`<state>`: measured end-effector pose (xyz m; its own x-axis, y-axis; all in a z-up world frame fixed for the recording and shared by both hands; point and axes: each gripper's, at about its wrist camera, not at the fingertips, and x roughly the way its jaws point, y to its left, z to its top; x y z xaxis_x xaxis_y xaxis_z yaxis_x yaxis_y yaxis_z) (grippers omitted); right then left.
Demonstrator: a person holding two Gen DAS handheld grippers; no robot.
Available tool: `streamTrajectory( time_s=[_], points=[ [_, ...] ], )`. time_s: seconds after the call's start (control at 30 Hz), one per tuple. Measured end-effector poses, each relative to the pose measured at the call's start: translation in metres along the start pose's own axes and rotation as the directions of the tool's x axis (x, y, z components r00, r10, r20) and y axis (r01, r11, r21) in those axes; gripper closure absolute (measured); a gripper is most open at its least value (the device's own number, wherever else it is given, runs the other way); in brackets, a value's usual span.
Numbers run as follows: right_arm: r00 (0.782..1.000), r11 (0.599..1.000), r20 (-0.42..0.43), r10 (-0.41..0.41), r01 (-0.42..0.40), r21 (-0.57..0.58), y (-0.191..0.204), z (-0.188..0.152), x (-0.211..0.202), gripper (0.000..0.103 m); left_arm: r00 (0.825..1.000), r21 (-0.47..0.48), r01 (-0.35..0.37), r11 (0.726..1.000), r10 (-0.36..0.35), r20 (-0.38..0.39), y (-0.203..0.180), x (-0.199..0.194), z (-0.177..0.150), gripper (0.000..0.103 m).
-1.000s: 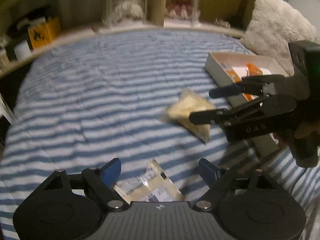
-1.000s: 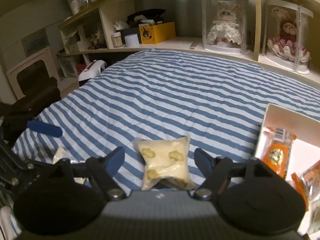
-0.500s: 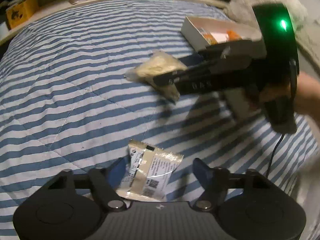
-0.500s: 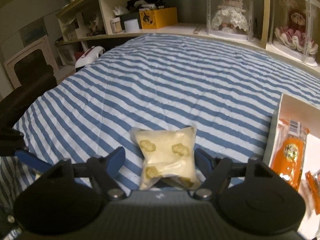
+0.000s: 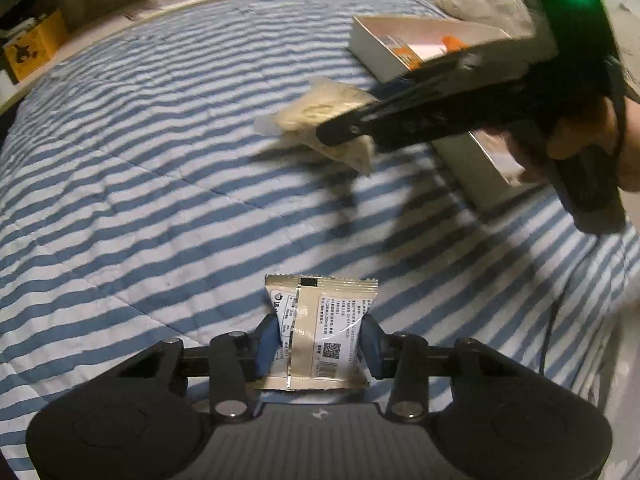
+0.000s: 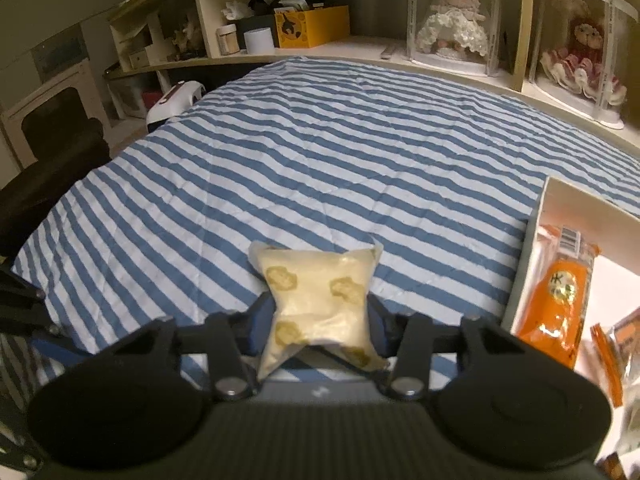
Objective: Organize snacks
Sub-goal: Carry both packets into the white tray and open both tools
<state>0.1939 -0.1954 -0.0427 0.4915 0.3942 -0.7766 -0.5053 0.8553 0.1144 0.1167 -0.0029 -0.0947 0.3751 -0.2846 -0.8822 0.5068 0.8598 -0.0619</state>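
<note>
Your two snacks sit on the striped bedspread [image 6: 320, 152], each between a pair of blue pads. The beige packet [image 5: 320, 336], printed side up with a barcode and a square code showing, lies flat at the near edge of the left wrist view, and your left gripper [image 5: 320, 344] has just been closing on it: both blue pads press its sides, so it is grasped. The pale pouch [image 6: 318, 312] with yellow-brown blotches lies a little further up the bed, and your right gripper [image 6: 316, 328] has likewise just been closing around it; the pads pinch its waist inward (the pouch bulges above and below them), so that one is clenched too. From the left wrist view you see the same pouch [image 5: 320, 120] held under the black fingers of the right gripper, with your hand [image 5: 592, 136] wrapped round its handle and a green light glowing on top.

Just to the right of the pouch stands the white box [image 6: 540, 216] on the bedspread, holding an orange packet [image 6: 560, 296] and a few more wrappers at the picture's edge, too cut off to name. Beyond the bed runs a curved shelf [image 6: 360, 46] carrying a yellow box [image 6: 312, 26], a white cylinder [image 6: 259, 41] and two dolls in clear cases [image 6: 456, 16].
</note>
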Motion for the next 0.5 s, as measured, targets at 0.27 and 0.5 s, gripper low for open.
streamTrajectory(
  time_s=[0.27,0.5],
  points=[
    [0.998,0.999,0.068,0.008,-0.01,0.033,-0.005,0.003,-0.031,0.049,0.989,-0.14,-0.061,0.988,0.078,0.126,0.011,-0.02,0.01,0.058],
    [0.992,0.998,0.126,0.02,-0.029,0.064,-0.015,0.01,-0.067,0.049,0.973,-0.242,-0.018,0.97,0.073,0.221,0.012,-0.037,0.023,0.058]
  ],
)
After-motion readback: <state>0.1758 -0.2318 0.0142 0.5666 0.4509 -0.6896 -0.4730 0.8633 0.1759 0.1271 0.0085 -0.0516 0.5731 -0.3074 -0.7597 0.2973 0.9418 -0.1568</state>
